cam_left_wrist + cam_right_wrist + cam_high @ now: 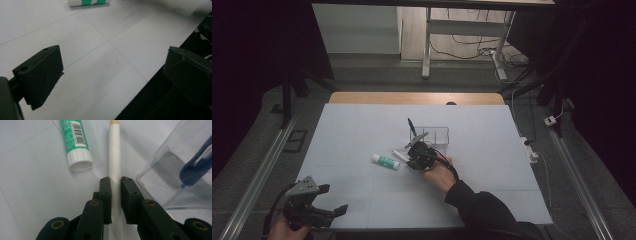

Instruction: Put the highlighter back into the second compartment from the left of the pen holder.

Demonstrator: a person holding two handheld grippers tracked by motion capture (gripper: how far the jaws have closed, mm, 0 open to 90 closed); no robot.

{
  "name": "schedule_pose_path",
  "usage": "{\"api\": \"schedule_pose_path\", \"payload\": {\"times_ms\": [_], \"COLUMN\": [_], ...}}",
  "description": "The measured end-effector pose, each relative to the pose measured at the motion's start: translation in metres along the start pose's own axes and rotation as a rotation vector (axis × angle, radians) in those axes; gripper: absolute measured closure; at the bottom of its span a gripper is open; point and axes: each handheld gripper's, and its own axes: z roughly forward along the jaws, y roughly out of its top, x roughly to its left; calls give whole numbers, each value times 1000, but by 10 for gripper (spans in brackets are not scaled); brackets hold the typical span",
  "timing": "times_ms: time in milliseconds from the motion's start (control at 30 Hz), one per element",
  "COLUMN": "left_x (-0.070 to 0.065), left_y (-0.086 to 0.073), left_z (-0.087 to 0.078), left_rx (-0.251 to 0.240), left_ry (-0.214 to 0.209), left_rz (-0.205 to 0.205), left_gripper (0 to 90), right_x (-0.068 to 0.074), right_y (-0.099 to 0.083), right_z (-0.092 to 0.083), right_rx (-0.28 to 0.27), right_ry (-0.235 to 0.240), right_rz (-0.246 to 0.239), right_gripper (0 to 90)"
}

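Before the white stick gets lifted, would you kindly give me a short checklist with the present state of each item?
1. Right claw shut on the stick: ok.
2. Grip centred along the stick: not ok, it sits near one end.
3. Glue tube apart from the stick: ok.
4. Clear box beside the jaws, with a blue pen inside: ok.
5. Left claw open, away at the table's near edge: ok.

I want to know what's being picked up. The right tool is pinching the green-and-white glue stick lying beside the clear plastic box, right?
Not quite. In the right gripper view, the right tool pinches the white pen; the green-and-white glue stick lies untouched beside it, near the clear plastic box.
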Motion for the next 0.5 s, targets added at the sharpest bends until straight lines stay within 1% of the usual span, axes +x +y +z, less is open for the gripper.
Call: {"api": "schedule_pose_path", "payload": {"times_ms": [133, 233, 300, 400, 500], "left_x": [0, 0, 0, 0, 0], "left_y": [0, 0, 0, 0, 0], "left_z": [0, 0, 0, 0, 0], "left_rx": [0, -1, -1, -2, -5], "left_ry": [0, 0, 0, -1, -4], "left_rz": [2, 1, 1, -2, -4], "left_gripper": [26, 26, 26, 26, 24], "right_x": [2, 5, 6, 6, 4], "right_y": [0, 0, 1, 2, 2], "right_z": [-5, -11, -15, -24, -32], "right_rx": [-15, -39, -58, -86, -119], "right_ry": [0, -8, -2, -5, 1], "right_rz": [-46, -63, -57, -56, -35], "right_gripper": [789, 790, 790, 790, 790]}}
